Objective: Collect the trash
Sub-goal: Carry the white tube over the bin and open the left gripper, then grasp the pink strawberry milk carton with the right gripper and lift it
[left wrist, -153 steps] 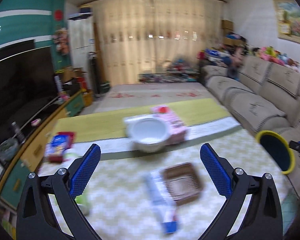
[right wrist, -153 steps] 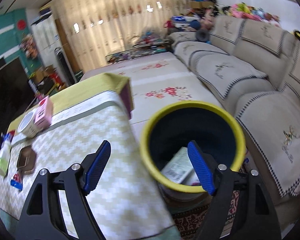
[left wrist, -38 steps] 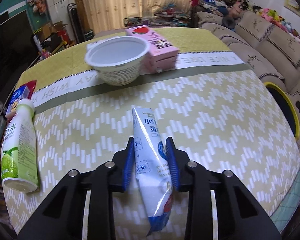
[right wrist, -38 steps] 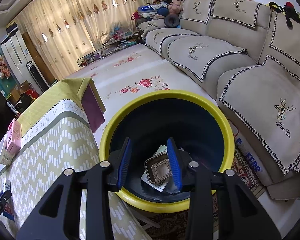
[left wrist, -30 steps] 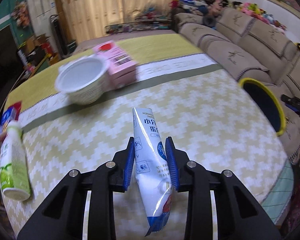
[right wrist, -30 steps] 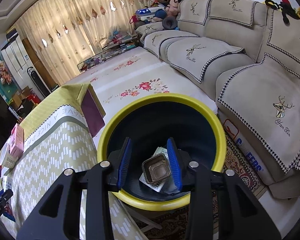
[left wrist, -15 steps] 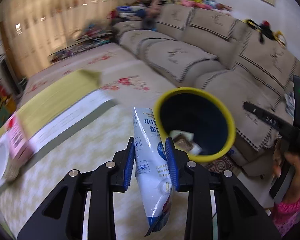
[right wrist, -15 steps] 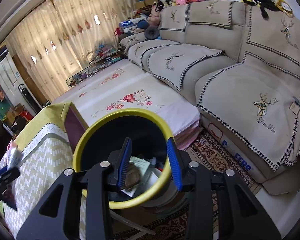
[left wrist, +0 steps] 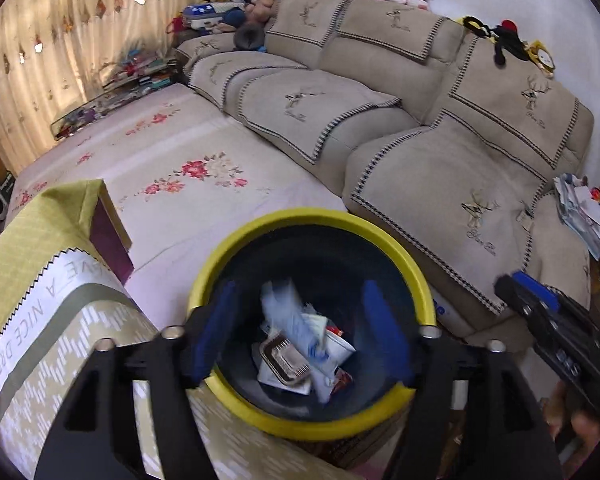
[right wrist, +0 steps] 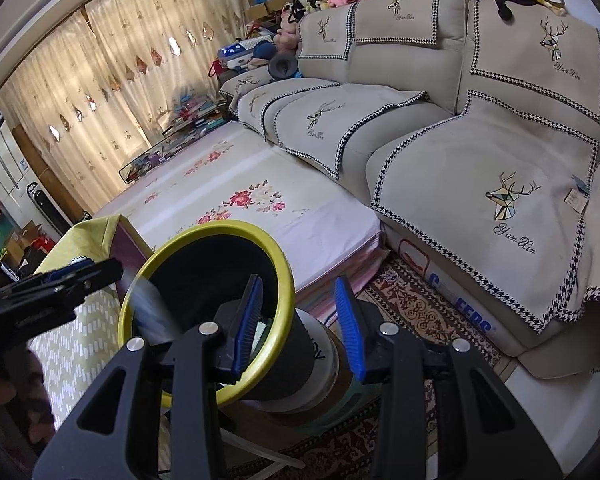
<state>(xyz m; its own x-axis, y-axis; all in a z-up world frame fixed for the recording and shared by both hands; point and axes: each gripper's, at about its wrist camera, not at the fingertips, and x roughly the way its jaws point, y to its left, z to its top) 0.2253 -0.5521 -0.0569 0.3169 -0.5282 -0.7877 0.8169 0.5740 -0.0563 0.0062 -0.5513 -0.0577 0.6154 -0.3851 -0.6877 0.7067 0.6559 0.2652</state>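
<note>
My left claw [left wrist: 300,330], jaws just spread, drops the blue-white pouch [left wrist: 296,320] into the yellow-rimmed bin [left wrist: 312,216] (light, crinkly, best pinched mid-body); my right claw [right wrist: 298,320] hangs empty, part-open, beside the counter [left wrist: 52,344].

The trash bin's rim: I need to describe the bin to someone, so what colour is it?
Yellow, around a dark bin interior; clearest in the left wrist view.

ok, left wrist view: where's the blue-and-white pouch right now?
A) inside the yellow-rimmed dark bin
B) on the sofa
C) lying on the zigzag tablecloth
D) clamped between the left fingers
A: the blue-and-white pouch is blurred inside the yellow-rimmed dark bin, over the brown foil tray; the left gripper has just been opening, nothing between its fingers.
</note>
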